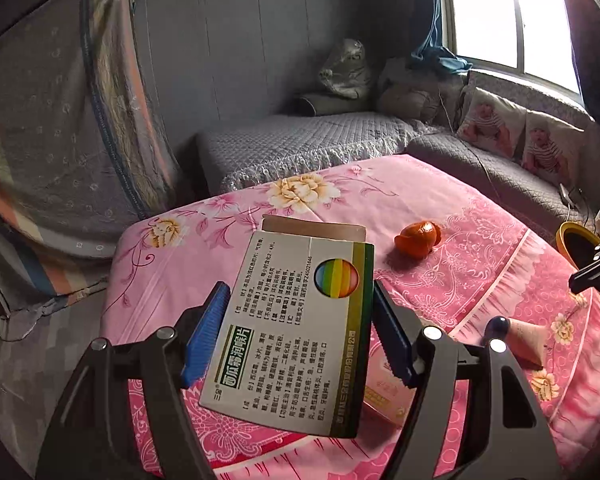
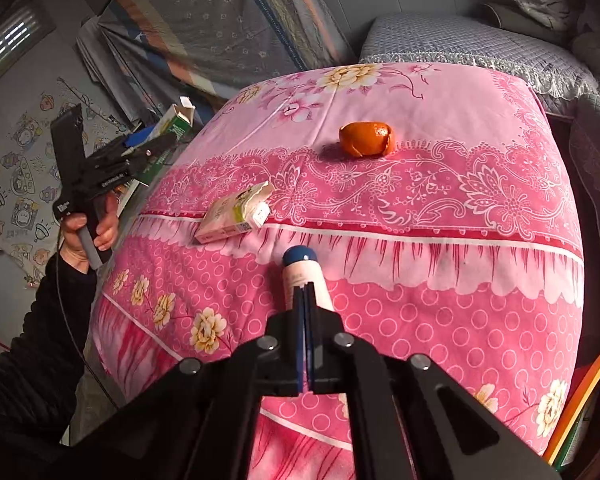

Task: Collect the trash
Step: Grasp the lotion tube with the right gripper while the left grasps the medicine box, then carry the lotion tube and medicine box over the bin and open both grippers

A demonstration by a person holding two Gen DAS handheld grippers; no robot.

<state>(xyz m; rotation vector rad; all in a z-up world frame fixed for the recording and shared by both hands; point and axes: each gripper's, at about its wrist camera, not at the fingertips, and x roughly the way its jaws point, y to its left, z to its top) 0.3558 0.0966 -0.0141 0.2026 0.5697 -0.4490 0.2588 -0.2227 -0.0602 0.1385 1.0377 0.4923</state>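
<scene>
**Q:** Tongs first: what is each pair doing?

**A:** Left tongs (image 1: 300,330) are clamped on a white-and-green medicine box (image 1: 296,332), blue pads pressed to its two long edges, and the box hangs clear above the pink floral tabletop (image 1: 480,248). Right tongs (image 2: 305,300) are shut together with nothing between them, tips just over a small tube with a blue cap (image 2: 302,268) lying on the cloth.

**Q:** What lies further out?

**A:** A second, paler carton (image 2: 236,214) rests flat beyond the tube. Farther still sits a curl of orange peel (image 2: 366,139). A yellow-rimmed bin (image 1: 580,246) shows at the tabletop's right edge.

**Q:** Which step is this?

**A:** Seemingly, carrying the lifted box away. Next, I judge, it must swing over the bin before the pads part; the tube, carton and peel await collection.
</scene>
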